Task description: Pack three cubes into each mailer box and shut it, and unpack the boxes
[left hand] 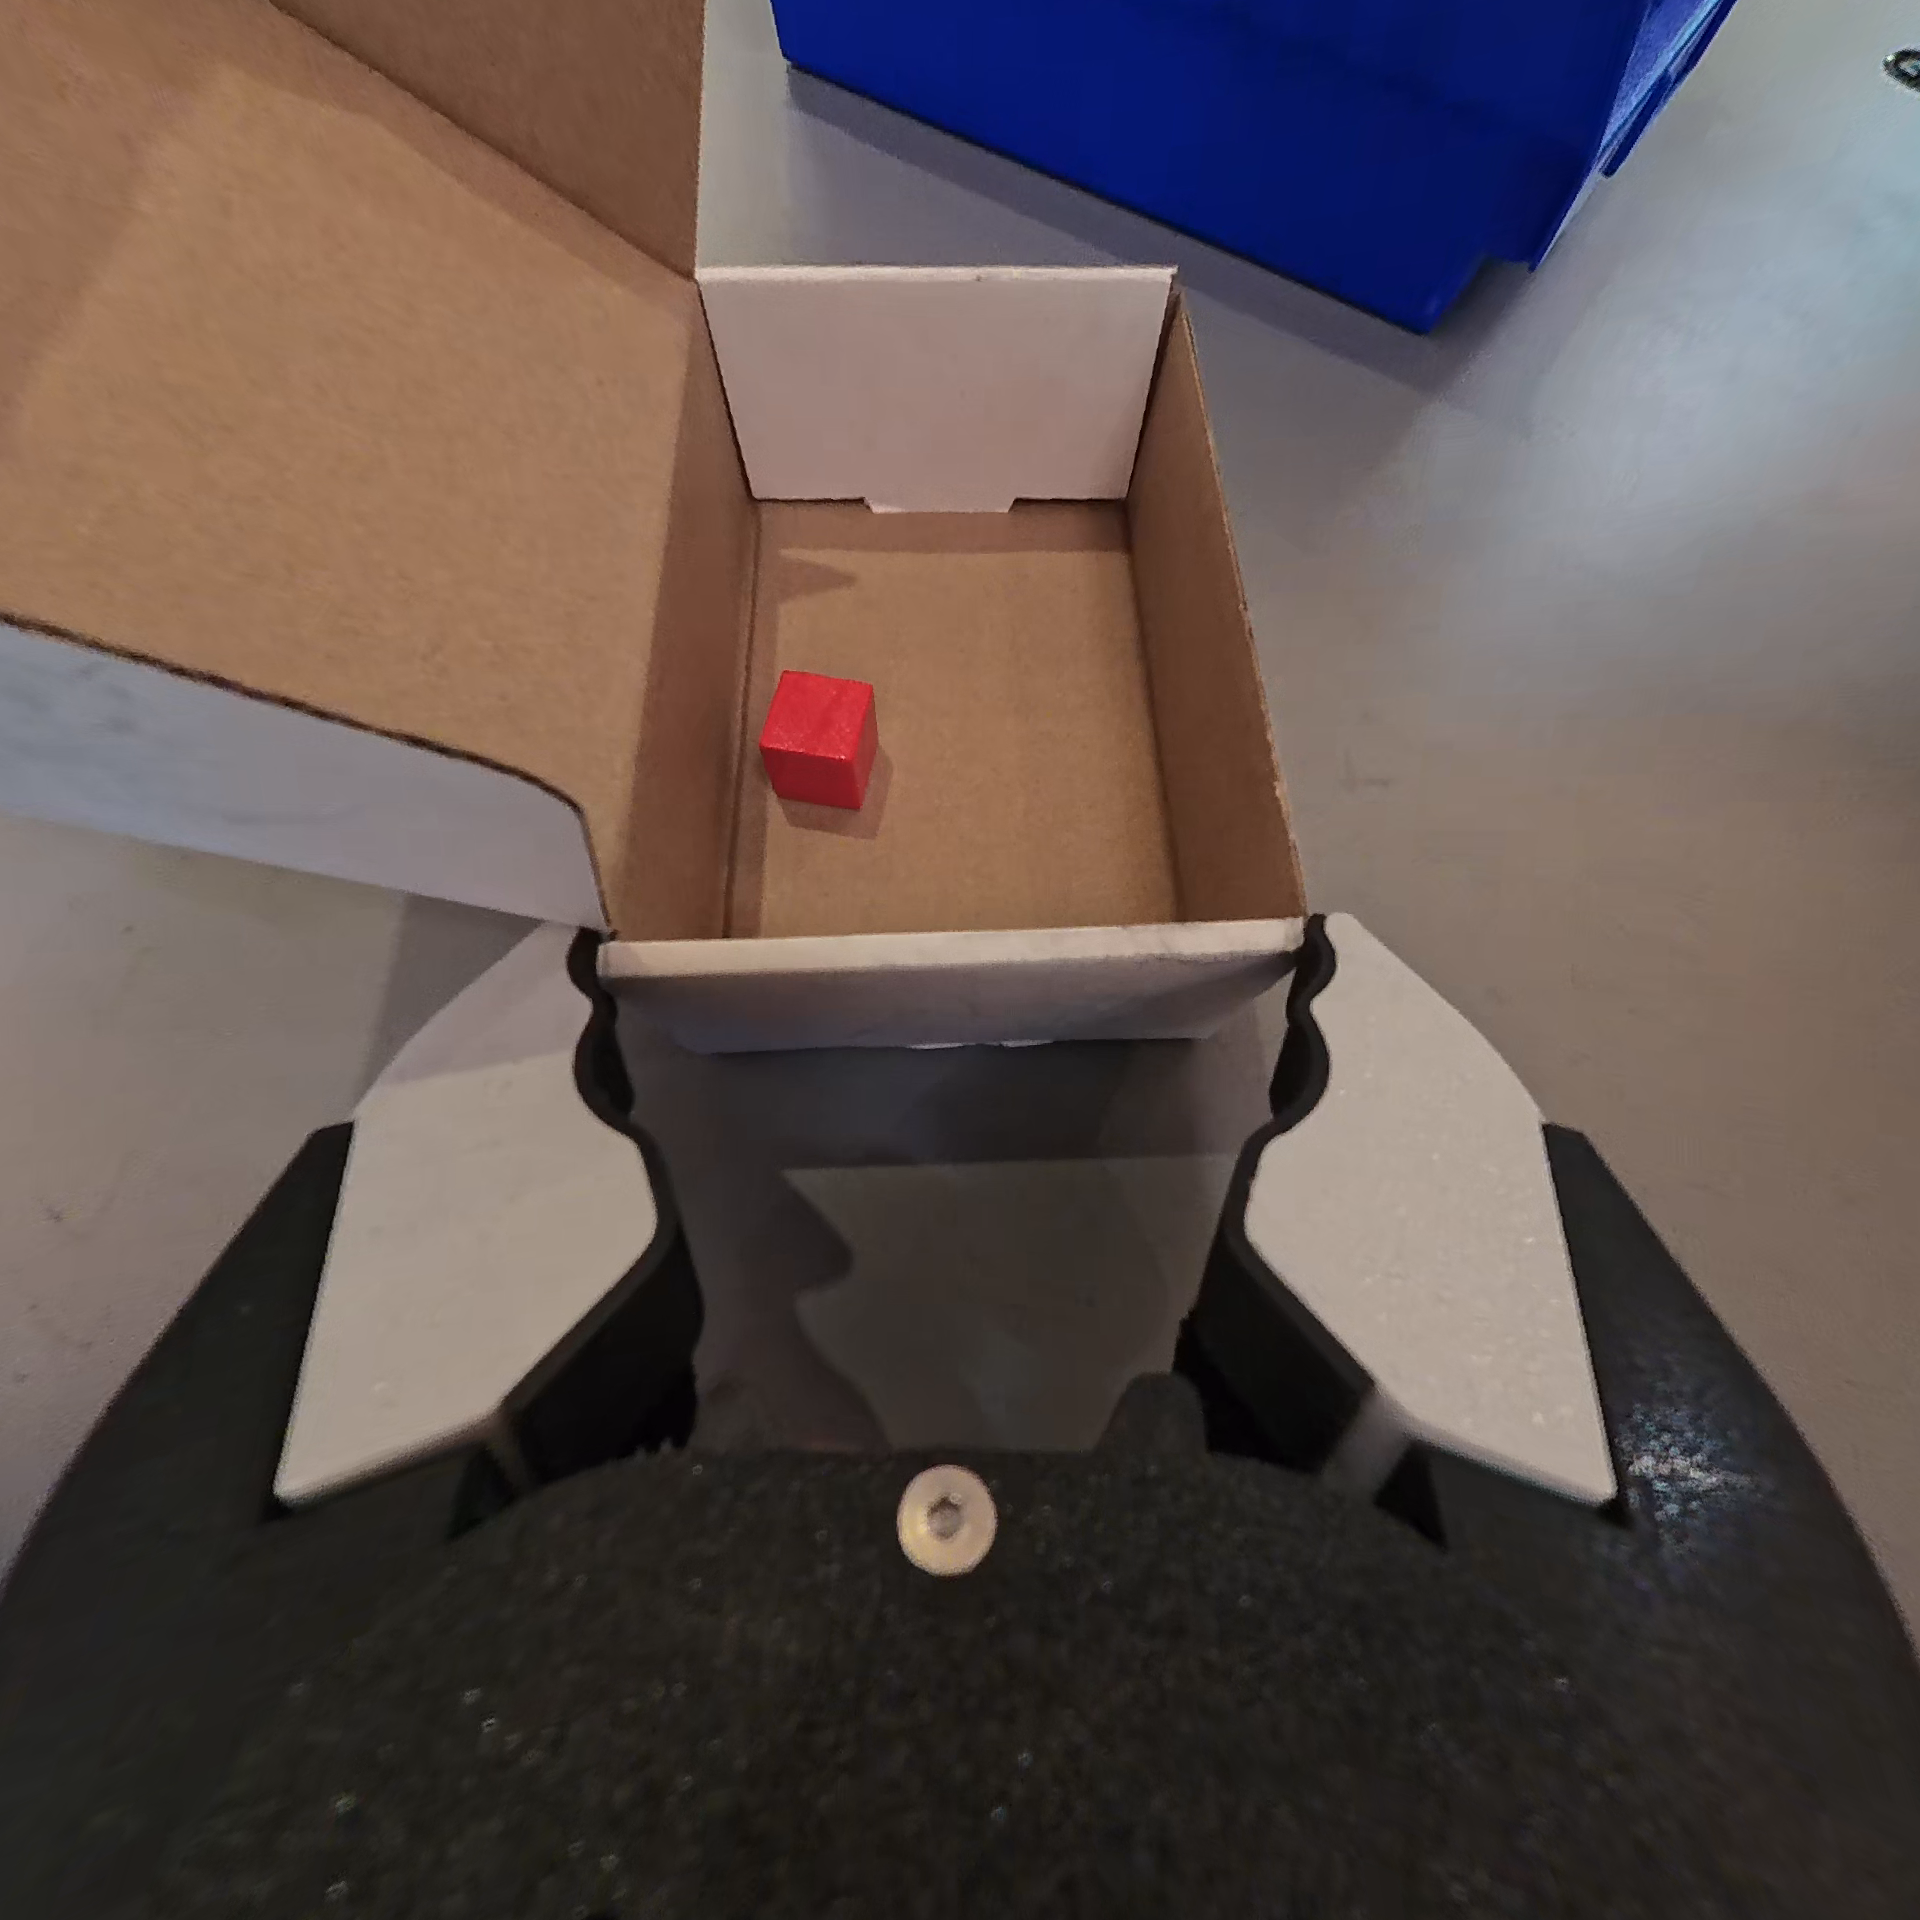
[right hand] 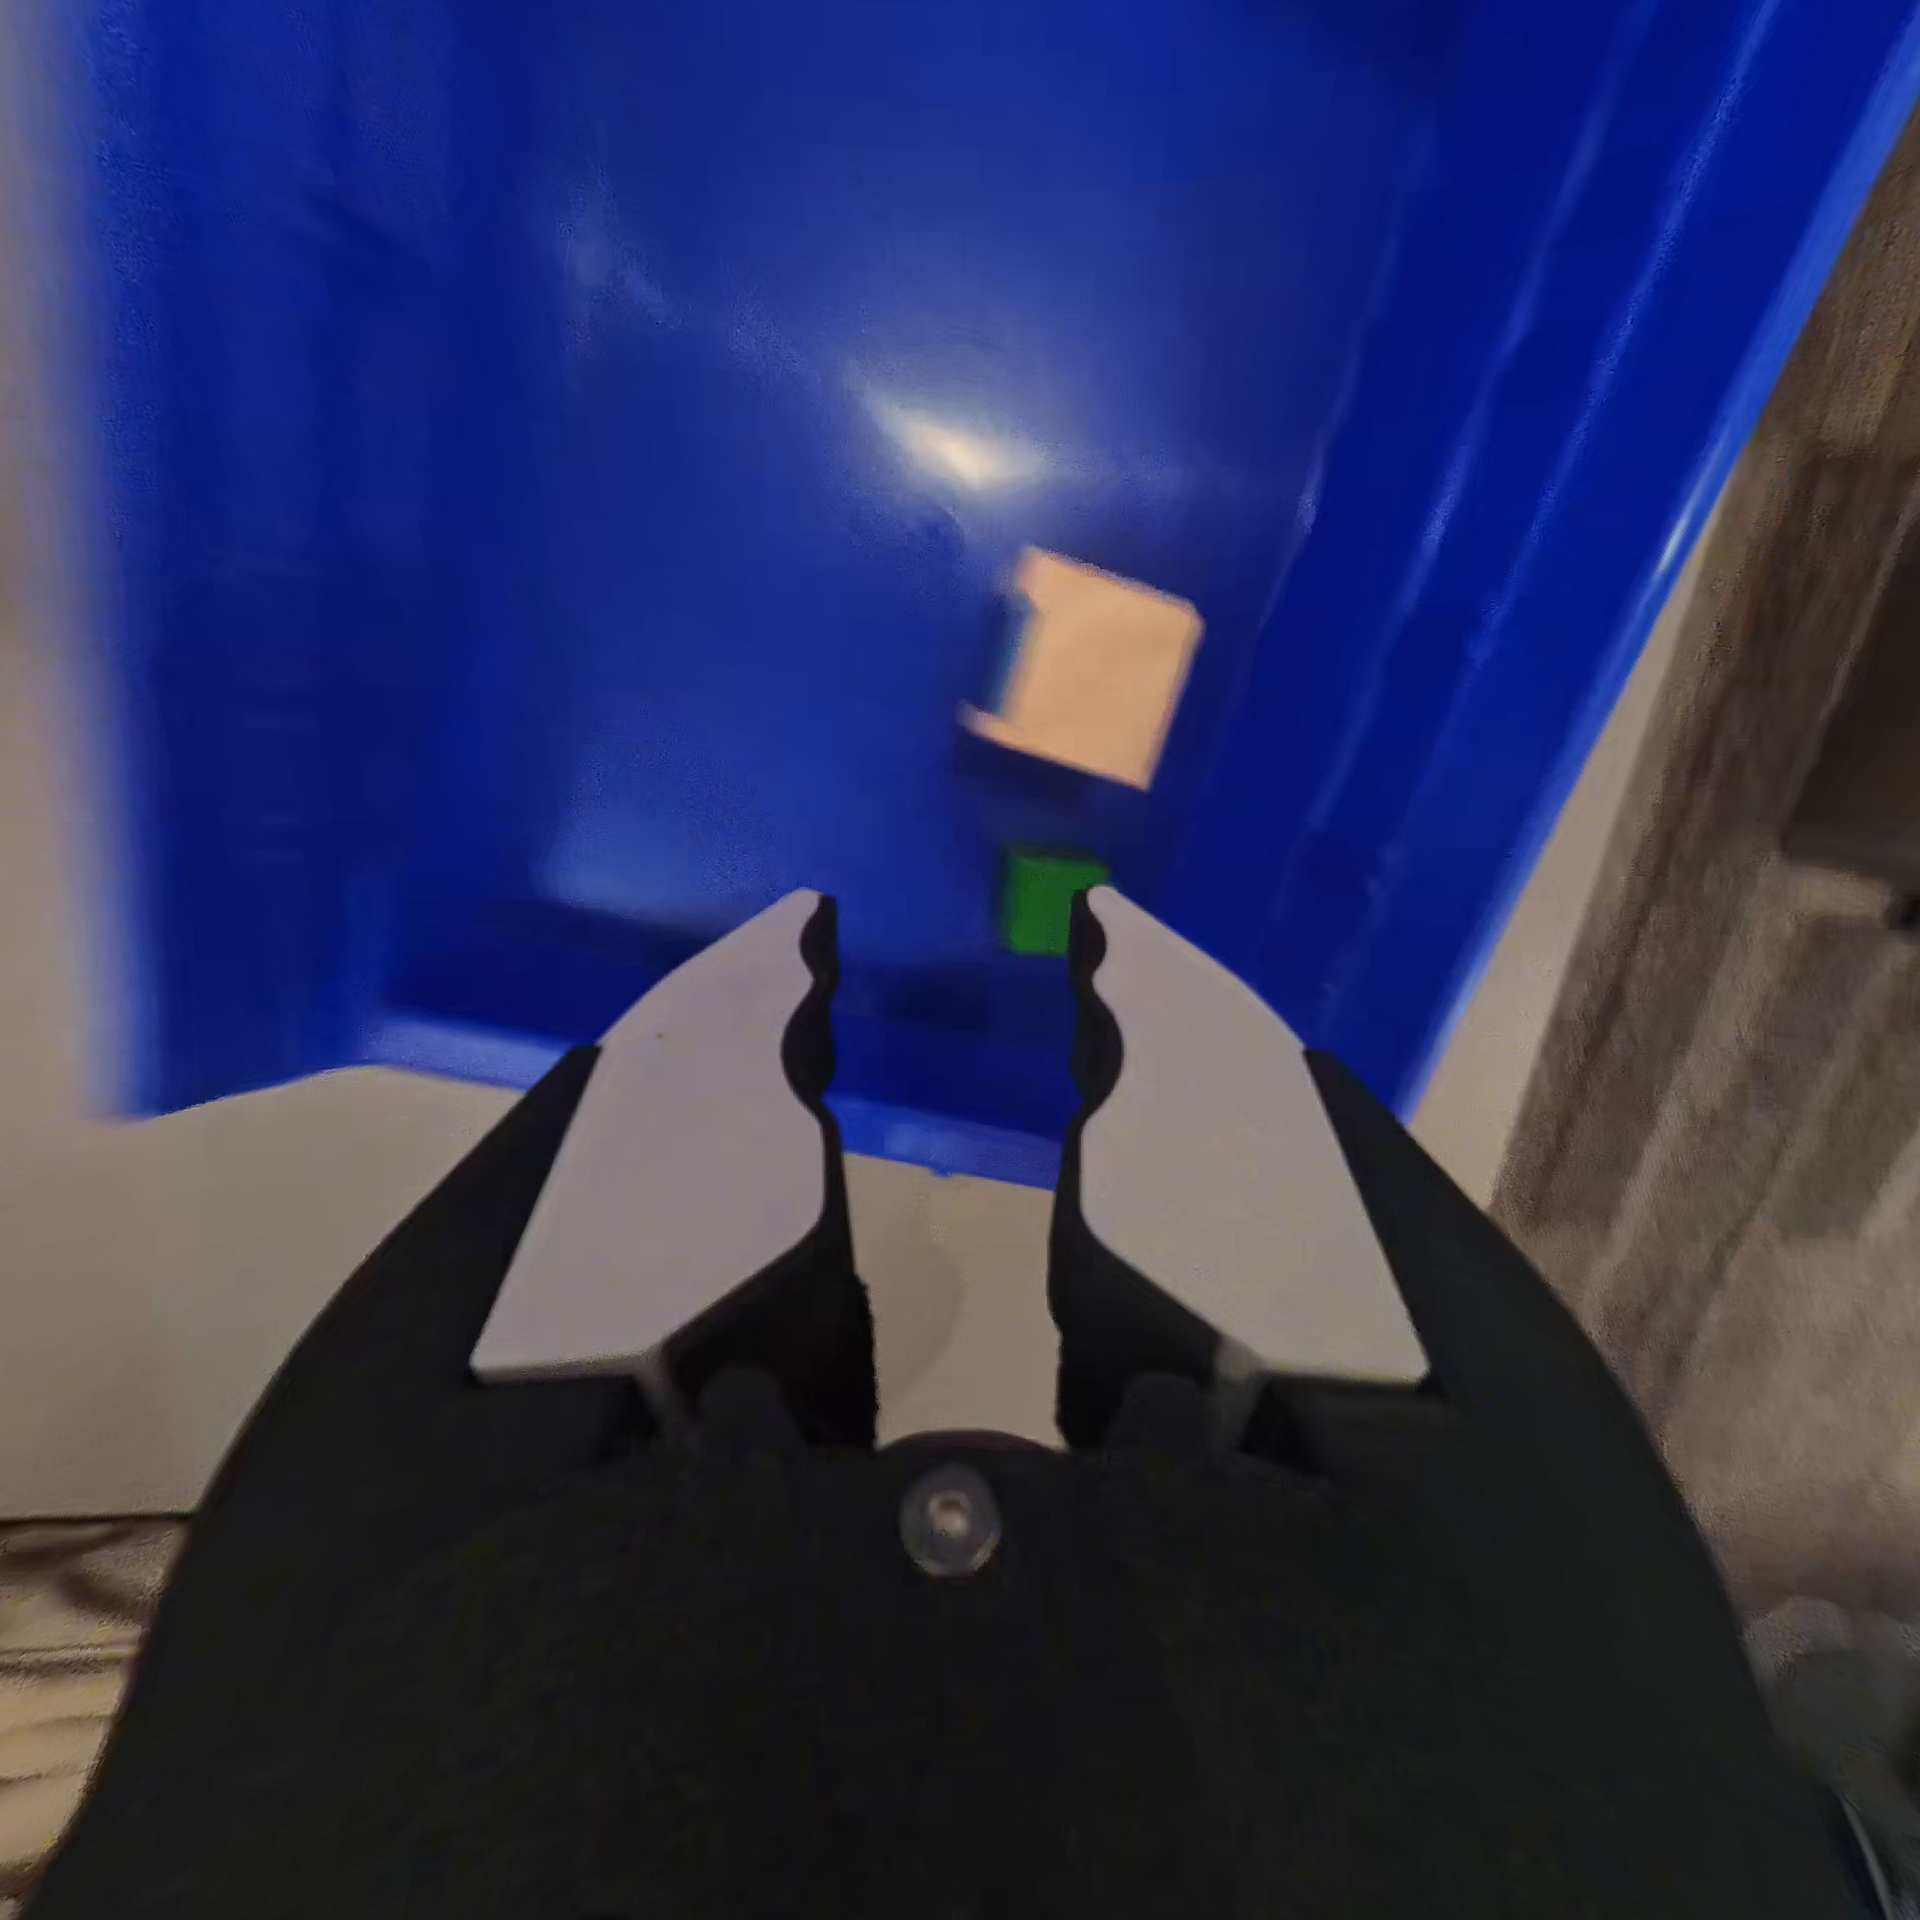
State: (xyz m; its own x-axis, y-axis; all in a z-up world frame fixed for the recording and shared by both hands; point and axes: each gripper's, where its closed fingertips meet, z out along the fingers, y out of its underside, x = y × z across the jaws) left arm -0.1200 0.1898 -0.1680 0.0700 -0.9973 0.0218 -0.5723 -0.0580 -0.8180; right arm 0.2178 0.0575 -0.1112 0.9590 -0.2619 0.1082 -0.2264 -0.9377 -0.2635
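Observation:
An open mailer box, white outside and brown inside, stands on the table with its lid raised to the left. One red cube lies on its floor by the left wall. My left gripper is spread wide around the box's near wall, with a fingertip touching each near corner. In the blurred right wrist view, my right gripper is open and empty over a blue bin. A green cube lies just beyond its right fingertip, and a pale tan cube lies farther in.
The blue bin also shows in the left wrist view at the back right of the grey table, beyond the box. In the right wrist view, the table edge and a grey floor lie to the right of the bin. The grippers' ends are close to 40 cm from one another. To reach the red cube in a straight line is about 5 cm for my left fingers, about 35 cm for my right.

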